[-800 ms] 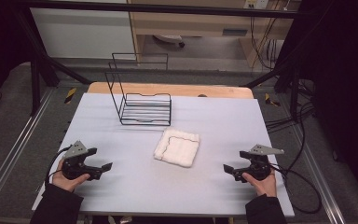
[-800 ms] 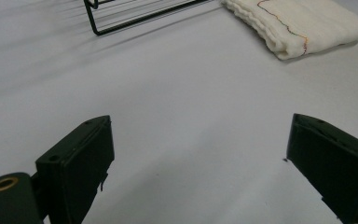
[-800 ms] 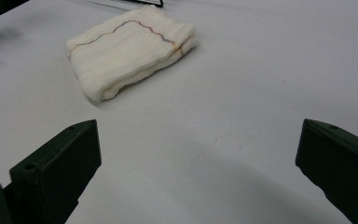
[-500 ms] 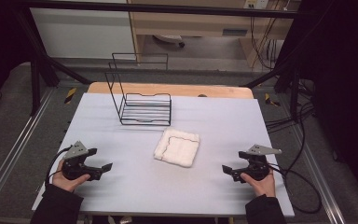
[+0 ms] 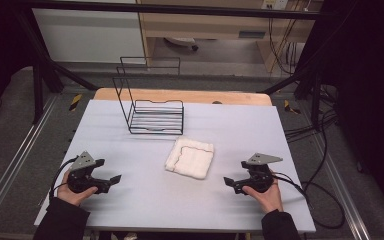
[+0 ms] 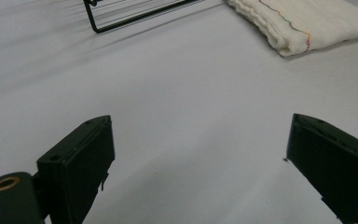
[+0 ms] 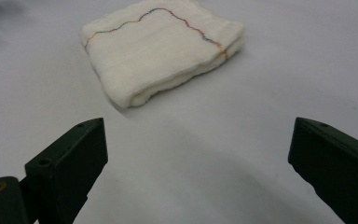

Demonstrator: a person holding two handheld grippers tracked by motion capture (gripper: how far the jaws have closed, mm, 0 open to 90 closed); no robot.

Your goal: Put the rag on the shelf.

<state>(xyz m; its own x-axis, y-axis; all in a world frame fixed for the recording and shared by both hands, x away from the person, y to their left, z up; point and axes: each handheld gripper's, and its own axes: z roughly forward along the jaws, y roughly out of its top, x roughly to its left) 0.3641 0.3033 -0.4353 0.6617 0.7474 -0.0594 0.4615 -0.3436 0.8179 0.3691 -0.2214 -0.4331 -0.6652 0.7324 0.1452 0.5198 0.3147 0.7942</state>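
The folded towel [image 5: 190, 158] sits mid-worktop [image 5: 220, 125], just in front of the wire rack [image 5: 152, 111] near the far edge, and we've got both grippers, left [image 5: 111, 181] and right [image 5: 230, 183], spread wide, holding nothing.

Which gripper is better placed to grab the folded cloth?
Right, probably. The right gripper points at the folded cloth, which lies straight ahead between its open fingers. From the left gripper, the cloth lies off toward one side, beside the wire rack.
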